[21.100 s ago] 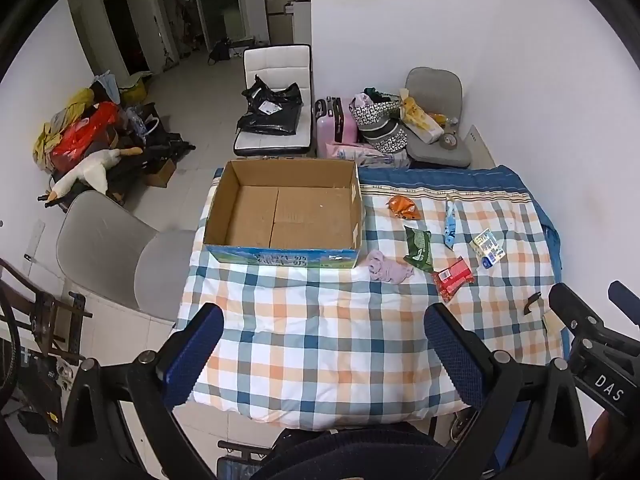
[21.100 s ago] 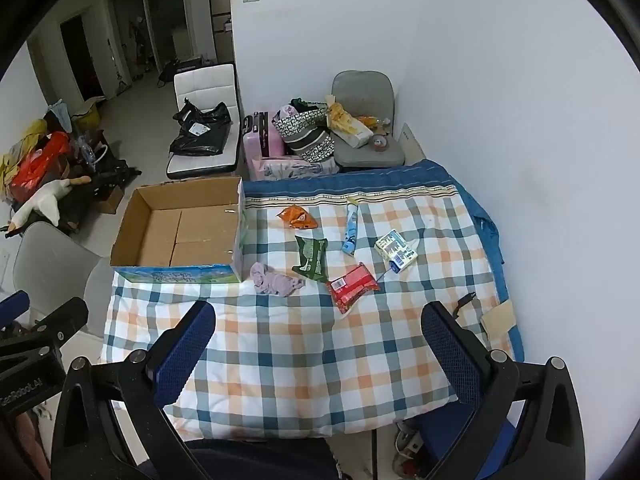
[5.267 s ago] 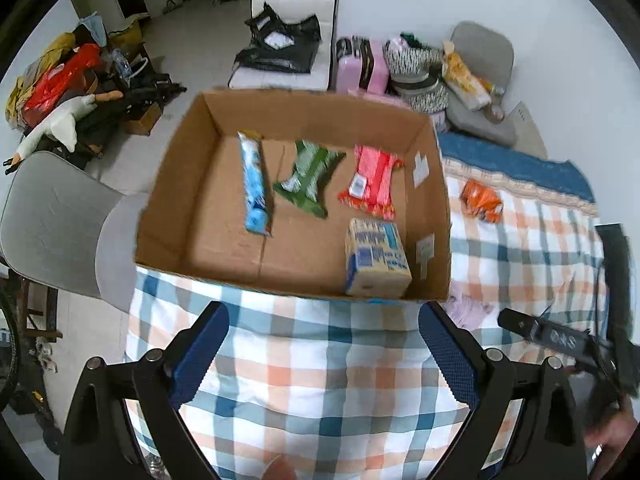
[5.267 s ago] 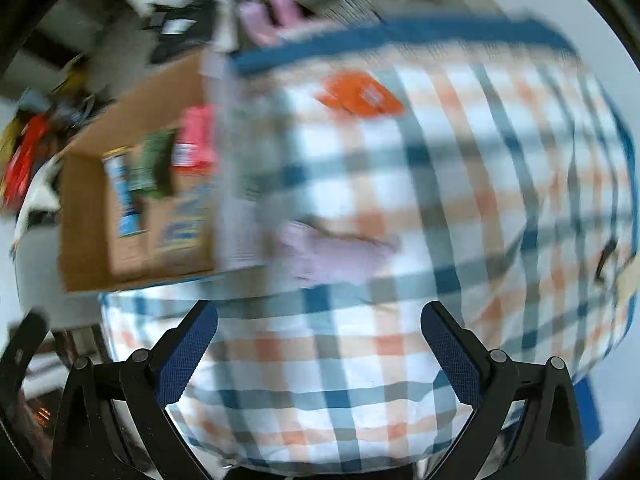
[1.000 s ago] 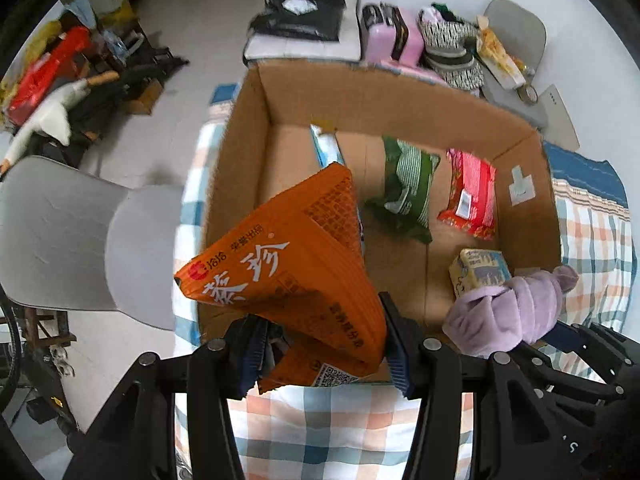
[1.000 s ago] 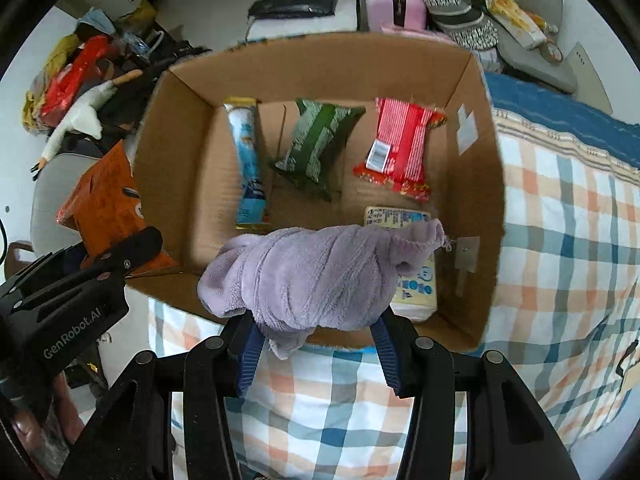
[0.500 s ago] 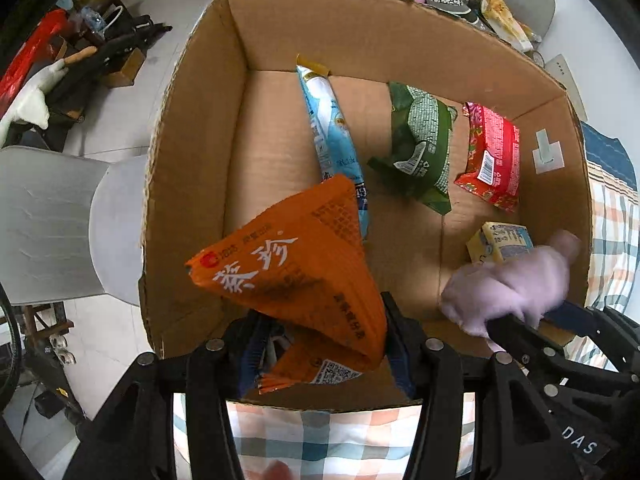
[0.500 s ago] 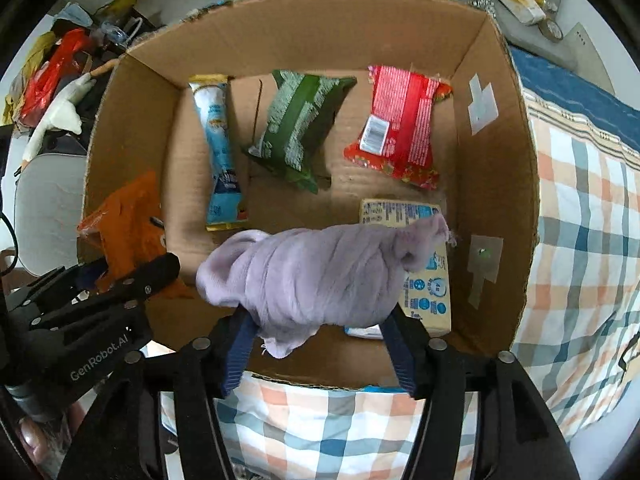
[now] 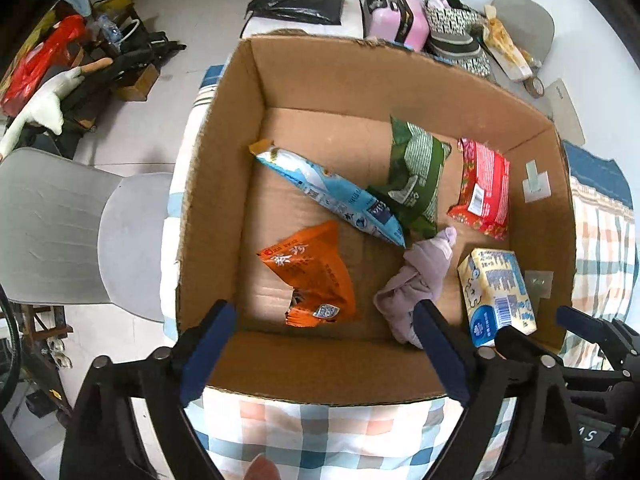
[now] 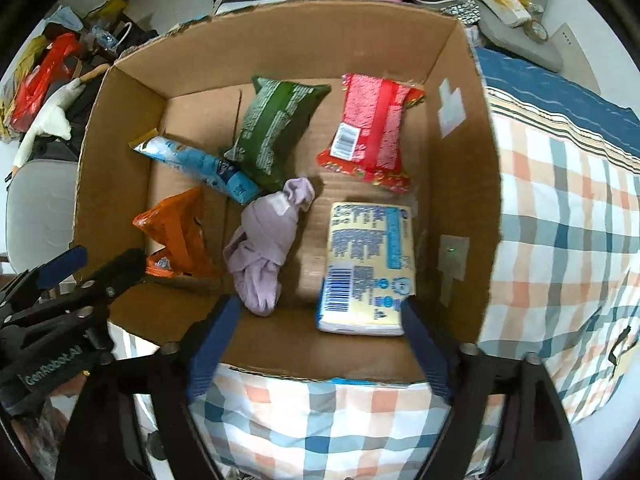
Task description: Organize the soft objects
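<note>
— Where do we have our two grippers?

— We hold both over the near wall of the cardboard box [image 9: 320,364], pointing down into it. Our left gripper [image 9: 320,354] has its fingers spread wide and empty; our right gripper [image 10: 316,350] is spread wide too, nothing between its pads.

— And the soft things?

— All lie on the box floor. The orange packet [image 9: 310,274] is near the front left, the lilac cloth [image 10: 268,240] just beside it, touching the blue packet [image 9: 332,196]. The green packet [image 10: 276,128] and red packet [image 10: 372,128] sit farther back, and the yellow tissue pack [image 10: 368,264] lies at the right.

— And the box?

— It rests on the checked cover [image 10: 560,216].
</note>
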`<state>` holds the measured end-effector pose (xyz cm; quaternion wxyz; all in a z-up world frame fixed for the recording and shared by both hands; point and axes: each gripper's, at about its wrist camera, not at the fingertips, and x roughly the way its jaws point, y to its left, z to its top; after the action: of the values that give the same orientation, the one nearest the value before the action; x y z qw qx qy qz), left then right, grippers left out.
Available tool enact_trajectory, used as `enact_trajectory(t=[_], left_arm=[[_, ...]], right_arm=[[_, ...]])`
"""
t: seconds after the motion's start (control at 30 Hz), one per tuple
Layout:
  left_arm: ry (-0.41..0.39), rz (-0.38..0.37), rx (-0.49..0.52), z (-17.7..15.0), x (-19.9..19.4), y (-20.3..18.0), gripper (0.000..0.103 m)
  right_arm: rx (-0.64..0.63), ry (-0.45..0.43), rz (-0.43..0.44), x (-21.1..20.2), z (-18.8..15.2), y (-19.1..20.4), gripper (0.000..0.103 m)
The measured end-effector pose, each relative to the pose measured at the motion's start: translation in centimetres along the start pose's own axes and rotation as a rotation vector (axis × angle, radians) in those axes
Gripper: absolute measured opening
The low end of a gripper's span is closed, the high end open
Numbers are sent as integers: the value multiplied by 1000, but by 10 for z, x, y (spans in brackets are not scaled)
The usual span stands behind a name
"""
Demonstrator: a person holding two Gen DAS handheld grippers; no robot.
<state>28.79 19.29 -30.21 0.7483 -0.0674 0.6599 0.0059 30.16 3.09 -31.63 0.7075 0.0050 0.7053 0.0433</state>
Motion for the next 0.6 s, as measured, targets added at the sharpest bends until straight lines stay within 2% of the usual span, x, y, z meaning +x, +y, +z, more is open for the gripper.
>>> enact_trajectory(t=[0.27,0.6], left_arm=[[-44,34,-8,-6,-11,-4,93],[-129,55,-14,-26,-48,-13,93]], right_arm=[[-1,-17,-79,-8,-7,-13,100],[-1,-71,-88,-31,-25,-16,102]])
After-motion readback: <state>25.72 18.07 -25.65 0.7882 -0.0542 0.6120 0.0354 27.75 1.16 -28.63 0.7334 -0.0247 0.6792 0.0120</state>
